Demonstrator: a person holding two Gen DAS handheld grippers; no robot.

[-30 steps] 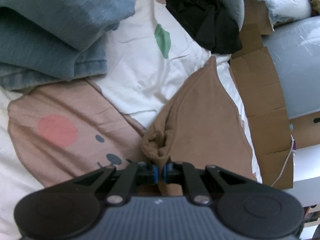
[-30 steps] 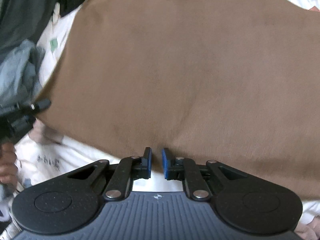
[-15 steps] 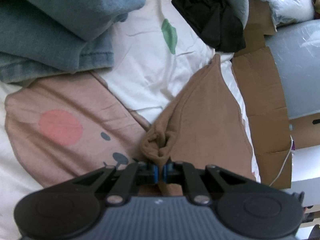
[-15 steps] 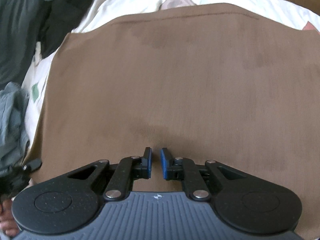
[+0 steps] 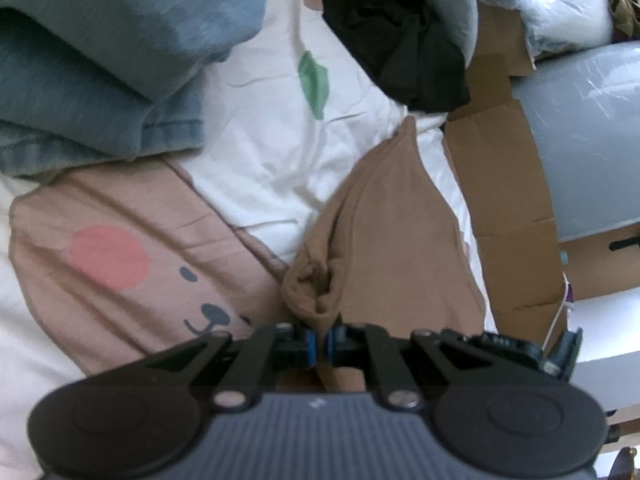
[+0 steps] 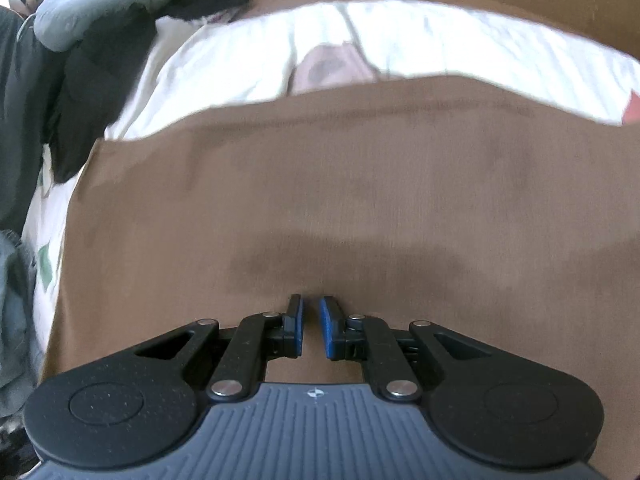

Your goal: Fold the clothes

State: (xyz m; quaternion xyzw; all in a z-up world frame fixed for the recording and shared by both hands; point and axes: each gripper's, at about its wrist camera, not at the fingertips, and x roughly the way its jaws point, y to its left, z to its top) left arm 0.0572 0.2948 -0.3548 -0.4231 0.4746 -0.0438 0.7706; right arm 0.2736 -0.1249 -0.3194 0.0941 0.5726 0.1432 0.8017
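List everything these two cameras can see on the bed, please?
Brown garment: one, spread flat under the right camera, one bunched corner pinched at the left.
Jeans: one pile, blue, far left.
Black clothes: one heap, far side.
Bedsheet: one, white with a pink bear face and green leaves.
Cardboard: brown, flattened, at the bed's right edge.
Left hand-held gripper: black with blue pads, shut on the brown garment.
Right hand-held gripper: black with blue pads, slightly apart, over the garment.

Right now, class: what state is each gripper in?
Left gripper: shut on the brown garment.
Right gripper: narrowly open, holding nothing, above the garment.
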